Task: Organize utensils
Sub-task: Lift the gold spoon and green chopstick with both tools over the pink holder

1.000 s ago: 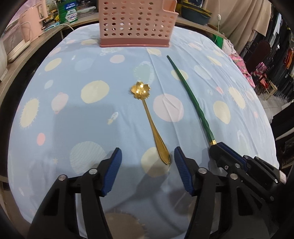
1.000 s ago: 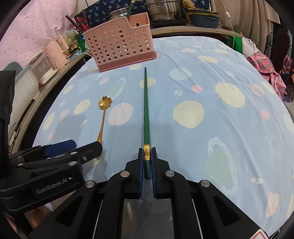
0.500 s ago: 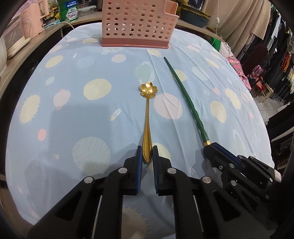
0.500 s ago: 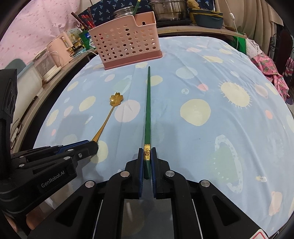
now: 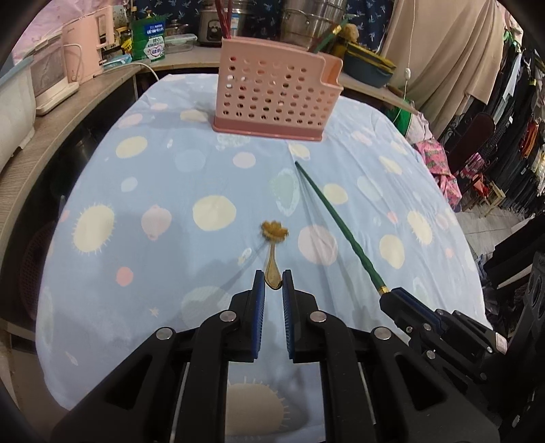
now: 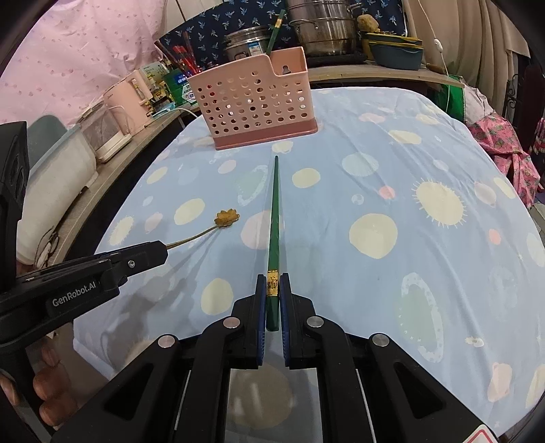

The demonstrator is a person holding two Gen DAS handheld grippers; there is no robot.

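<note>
Left hand-held gripper is closed down on the handle end of the gold spoon, blue pads pinching it from both sides. The spoon's flower-shaped bowl points away from the camera and looks blurred; it seems lifted off the cloth, with a thin shadow running out to its left. In the right wrist view the same gripper comes in from the left edge, spoon sticking out past its tip, fingers of a person's hand showing low at the left.

Right hand-held gripper is clamped tight on the green chopstick right at its gold band (thick end between the pads, a short stub poking back toward the camera). The chopstick's thin tip points at the pink perforated utensil holder, stopping short of its base, not touching. Whether the tip rests on the cloth, can't tell.

The holder stands upright at the far end of the bench, which is covered in a light blue cloth with pale dots and suns. Spoon and chopstick are near each other, apart, spoon to the left. Another green stick stands up behind the holder's rim. Pots and a pink kettle sit on the counter behind.
</note>
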